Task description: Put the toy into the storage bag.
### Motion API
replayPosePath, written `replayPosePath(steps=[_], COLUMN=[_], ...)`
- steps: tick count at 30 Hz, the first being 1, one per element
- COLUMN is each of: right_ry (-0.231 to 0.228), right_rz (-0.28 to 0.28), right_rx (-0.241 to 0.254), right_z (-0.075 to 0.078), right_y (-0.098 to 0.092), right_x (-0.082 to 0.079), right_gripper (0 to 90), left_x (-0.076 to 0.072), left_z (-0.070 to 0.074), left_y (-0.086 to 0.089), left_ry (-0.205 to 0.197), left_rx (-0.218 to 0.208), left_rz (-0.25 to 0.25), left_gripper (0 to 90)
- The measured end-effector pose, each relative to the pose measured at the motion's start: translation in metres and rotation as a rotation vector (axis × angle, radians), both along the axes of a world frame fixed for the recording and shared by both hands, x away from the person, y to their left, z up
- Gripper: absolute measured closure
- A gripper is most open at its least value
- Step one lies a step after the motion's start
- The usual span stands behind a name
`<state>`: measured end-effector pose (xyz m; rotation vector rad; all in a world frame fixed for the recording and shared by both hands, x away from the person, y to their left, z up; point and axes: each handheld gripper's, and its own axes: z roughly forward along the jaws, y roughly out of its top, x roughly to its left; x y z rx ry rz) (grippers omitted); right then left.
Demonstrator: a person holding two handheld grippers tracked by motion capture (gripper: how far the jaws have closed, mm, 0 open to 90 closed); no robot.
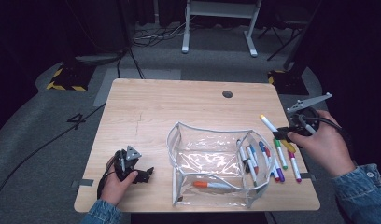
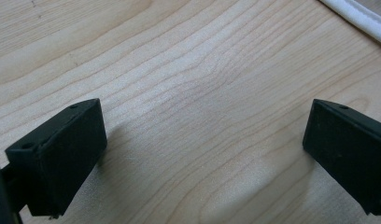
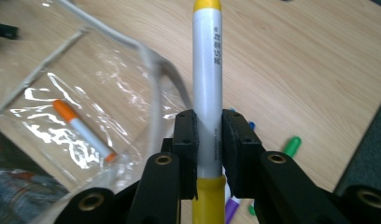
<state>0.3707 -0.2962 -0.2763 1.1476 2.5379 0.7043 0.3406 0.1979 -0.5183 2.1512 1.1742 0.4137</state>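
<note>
The right gripper (image 1: 285,134) is at the right edge of the table (image 1: 179,107), held in a hand (image 1: 321,144) in a denim sleeve; its jaws are clenched on a yellow-capped marker (image 3: 208,93), which runs straight up between the two black pads in the right gripper view, white barrel gripped at mid-length, yellow cap at the far tip and a yellow end below the pads; in the high view the same marker (image 1: 269,123) sticks out up and to the left of the gripper, lifted off the table, above the loose markers.

A clear pouch (image 1: 212,163) with a white rim stands open in the middle of the table's near half; an orange marker (image 1: 212,185) lies flat on its bottom near the front wall; several blue-capped markers (image 1: 251,156) lean at its right end, though whether they sit inside or behind the clear wall I cannot tell; just right of the pouch a loose row of markers (image 1: 284,161) with green, purple and pink caps lies on the table.

The left gripper (image 1: 132,168) rests low at the table's near left, well apart from the pouch; in the left gripper view its jaws stand wide and released over bare wood, with a strip of the pouch's white rim (image 2: 361,21) at the top right corner.
</note>
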Motion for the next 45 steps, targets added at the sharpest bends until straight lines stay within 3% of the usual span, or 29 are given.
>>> replayPosePath(steps=[4,9,13,19,26,45], right_ry=[-0.014,0.007,0.051,0.096,0.157,0.331], right_rz=[0.082,0.182,0.267,0.345,0.406,0.468], right_rx=[0.002,-0.001,0.014,-0.011,-0.051,-0.182], right_z=[0.013,0.020,0.016,0.006,-0.015,-0.075], right_y=[0.025,0.056,0.079,0.105,0.127,0.167], right_x=[-0.009,-0.018,-0.023,-0.026,-0.025,-0.012], right_gripper=[76.7,76.7,76.7,76.7,76.8,76.7], left_x=[0.000,0.000,0.000,0.000,0.000,0.000], left_z=[0.000,0.000,0.000,0.000,0.000,0.000], left_y=[0.000,0.000,0.000,0.000,0.000,0.000], left_ry=[-0.005,-0.002,0.001,0.003,-0.001,-0.002], left_rx=[-0.001,-0.001,0.001,0.001,-0.001,-0.001], left_rz=[0.003,0.000,-0.001,-0.002,-0.001,0.000], left_gripper=[0.1,0.1,0.1,0.1,0.1,0.1])
